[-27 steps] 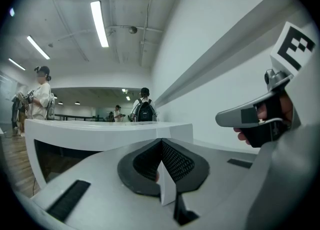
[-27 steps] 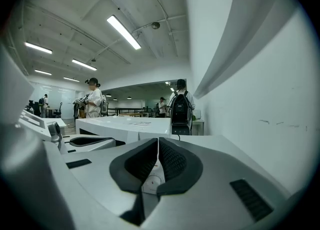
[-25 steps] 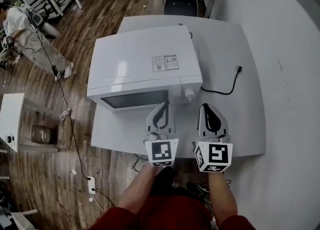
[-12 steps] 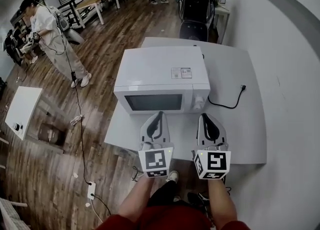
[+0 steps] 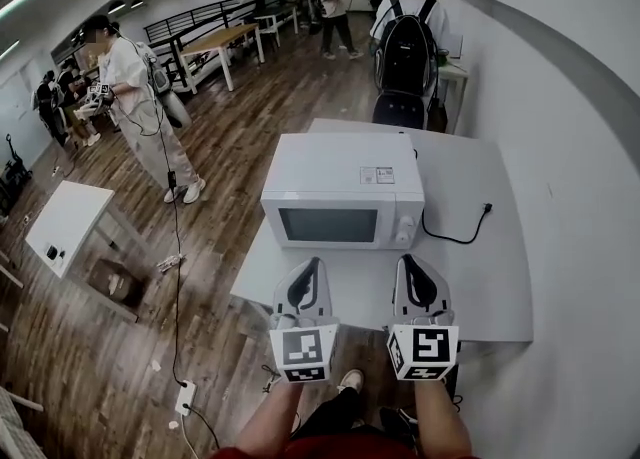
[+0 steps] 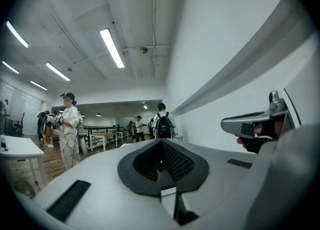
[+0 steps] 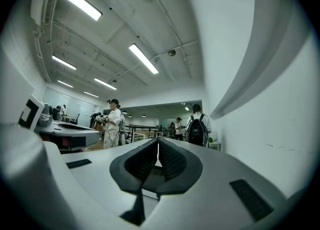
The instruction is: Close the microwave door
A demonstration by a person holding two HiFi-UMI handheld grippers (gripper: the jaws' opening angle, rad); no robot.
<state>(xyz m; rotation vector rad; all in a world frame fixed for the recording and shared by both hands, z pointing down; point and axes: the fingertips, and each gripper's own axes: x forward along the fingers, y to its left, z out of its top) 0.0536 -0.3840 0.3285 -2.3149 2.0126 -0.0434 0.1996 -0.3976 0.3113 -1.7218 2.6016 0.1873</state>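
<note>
Head view: one microwave (image 5: 340,182), door (image 5: 328,225) closed; left hand-held gripper (image 5: 312,261), right hand-held gripper (image 5: 410,258) jaws together, empty.

Bright ceiling strip lights (image 6: 112,48), fisheye-warped edges, dark corners

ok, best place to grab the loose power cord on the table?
Probably the black plug at the free end of the cord, from above, closing across its width. It lies flat on the table, right of the microwave, with bare surface around it.
</note>
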